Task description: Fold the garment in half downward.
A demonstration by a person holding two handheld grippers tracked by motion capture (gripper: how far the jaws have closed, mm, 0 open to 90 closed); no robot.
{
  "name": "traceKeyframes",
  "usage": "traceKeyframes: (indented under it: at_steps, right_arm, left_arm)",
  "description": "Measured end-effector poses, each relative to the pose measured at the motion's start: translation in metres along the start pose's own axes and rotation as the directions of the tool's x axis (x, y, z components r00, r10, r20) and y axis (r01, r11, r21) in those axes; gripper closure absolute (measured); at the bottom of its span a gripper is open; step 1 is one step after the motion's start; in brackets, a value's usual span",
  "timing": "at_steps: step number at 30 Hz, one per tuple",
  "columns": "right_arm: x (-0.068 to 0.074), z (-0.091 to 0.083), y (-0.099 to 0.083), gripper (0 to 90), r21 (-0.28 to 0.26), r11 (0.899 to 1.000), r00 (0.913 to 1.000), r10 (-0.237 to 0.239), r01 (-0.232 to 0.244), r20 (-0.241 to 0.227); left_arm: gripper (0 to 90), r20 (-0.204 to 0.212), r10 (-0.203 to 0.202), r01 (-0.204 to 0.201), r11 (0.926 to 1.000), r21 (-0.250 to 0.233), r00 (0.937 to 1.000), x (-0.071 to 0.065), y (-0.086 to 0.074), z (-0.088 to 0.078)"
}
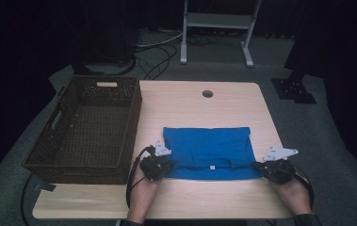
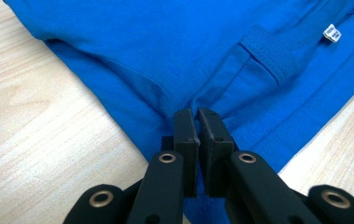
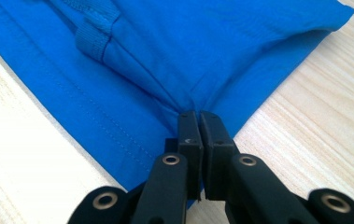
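The folded blue cotton T-shirt (image 1: pixel 208 151) lies flat on the pale wooden table (image 1: pixel 214 103), near its front edge, collar side toward the person. The left tool (image 1: pixel 158 165) is clamped on the shirt's near left corner, fabric pinched into a small ridge between its jaws; the right tool (image 1: pixel 274 168) is clamped the same way on the near right corner. A small white label (image 2: pixel 332 33) sits by the ribbed collar. Left of the shirt, just beside it, stands a dark brown woven wicker basket (image 1: pixel 53 141), nothing visible inside. A round cable hole (image 1: pixel 207 93) marks the table's far side. Beyond, grey carpet, loose cables and a white metal stand (image 1: pixel 218 21) in a dark room.
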State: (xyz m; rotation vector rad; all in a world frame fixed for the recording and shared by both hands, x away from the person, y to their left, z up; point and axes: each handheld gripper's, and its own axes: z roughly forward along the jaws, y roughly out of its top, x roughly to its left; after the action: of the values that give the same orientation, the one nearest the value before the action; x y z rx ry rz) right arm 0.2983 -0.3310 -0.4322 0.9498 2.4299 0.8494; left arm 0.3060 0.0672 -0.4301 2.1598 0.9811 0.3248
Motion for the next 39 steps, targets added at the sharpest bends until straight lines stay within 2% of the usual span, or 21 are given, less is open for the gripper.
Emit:
traceKeyframes:
  at_steps: [11, 18, 20, 25, 29, 32, 34, 39]
  right_arm:
    - [-0.0013, 0.0004, 0.0001, 88.1, 0.002, 1.0, 0.9998, -0.002, 0.002, 0.018]
    - [-0.002, 0.0002, -0.0007, 84.8, -0.004, 1.0, 0.9999, 0.011, -0.011, 0.013]
    - [-0.0027, -0.0008, -0.0013, 78.7, -0.006, 1.0, 0.9999, 0.008, -0.008, 0.011]
    - [-0.0045, -0.002, -0.0032, 51.7, -0.03, 0.999, 0.9992, 0.023, -0.024, -0.034]
    - [-0.0064, -0.0018, -0.0017, 29.5, -0.073, 0.997, 0.9947, 0.018, -0.026, -0.101]
    - [-0.007, -0.0024, -0.0007, 14.6, -0.11, 0.993, 0.9914, 0.02, -0.034, -0.13]
    - [-0.0073, -0.002, -0.0002, 3.8, -0.135, 0.99, 0.9911, 0.017, -0.035, -0.132]
    - [-0.0074, -0.0028, 0.0013, 0.0, -0.174, 0.984, 0.9882, 0.008, -0.035, -0.153]
  left_arm:
    - [85.9, 0.023, -0.006, 0.006, 1.0, 0.001, 0.9997, -0.0007, -0.0006, -0.0002]
    - [78.4, 0.039, -0.007, 0.008, 1.0, -0.001, 0.9992, -0.0001, -0.0011, 0.0001]
    - [67.8, 0.026, -0.007, 0.007, 0.9999, 0.01, 0.9996, -0.0008, -0.0009, 0.0008]
    - [47.4, 0.044, -0.014, 0.015, 0.9999, -0.002, 0.9989, -0.0024, -0.001, 0.0005]
    - [29.9, 0.062, -0.013, 0.015, 0.9995, -0.028, 0.998, -0.0024, 0.0005, -0.0019]
    - [16.4, 0.041, -0.008, 0.009, 0.9994, -0.035, 0.9991, -0.0031, 0.0021, -0.0039]
    - [2.2, 0.024, -0.002, 0.002, 1.0, -0.007, 0.9997, -0.0041, 0.0033, -0.0021]
    - [0.0, 0.025, 0.007, -0.006, 0.9994, -0.034, 0.9997, -0.0056, 0.0046, -0.0058]
